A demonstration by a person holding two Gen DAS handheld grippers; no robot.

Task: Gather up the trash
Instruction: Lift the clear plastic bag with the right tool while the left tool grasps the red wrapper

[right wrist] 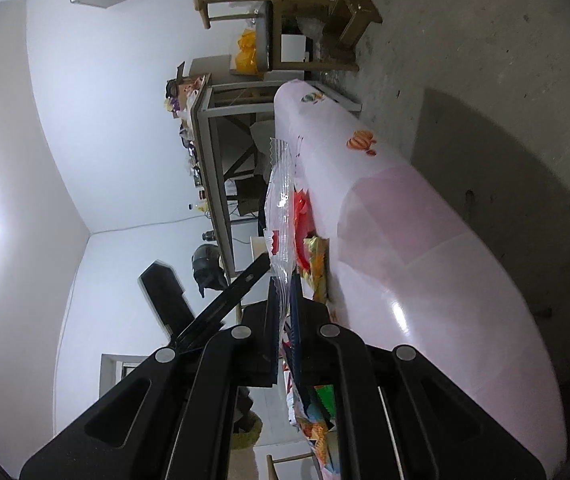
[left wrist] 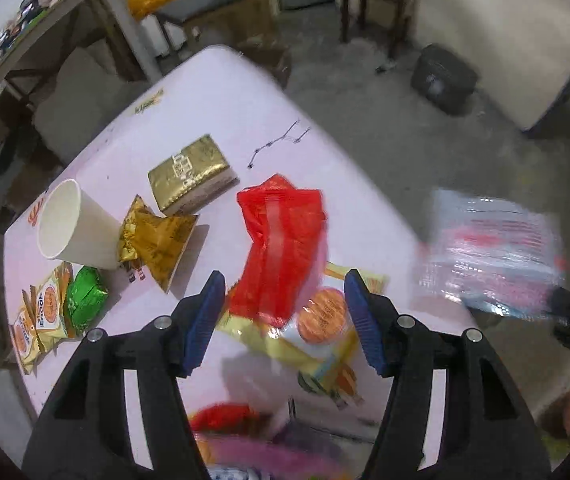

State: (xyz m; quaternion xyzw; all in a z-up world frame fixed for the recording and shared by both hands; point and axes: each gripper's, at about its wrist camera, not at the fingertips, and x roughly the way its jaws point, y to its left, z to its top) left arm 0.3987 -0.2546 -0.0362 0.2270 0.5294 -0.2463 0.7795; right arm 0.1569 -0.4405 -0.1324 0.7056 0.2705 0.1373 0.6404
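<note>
Left tool spread over red wrapper; right tool pinching clear wrapper

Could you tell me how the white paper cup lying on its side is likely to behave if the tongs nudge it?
The cup lies on its side on the table, so it would probably roll in an arc. It looks empty and thin-walled, so likely light and easily crushed. The gold wrapper against it may block rolling that way.
</note>
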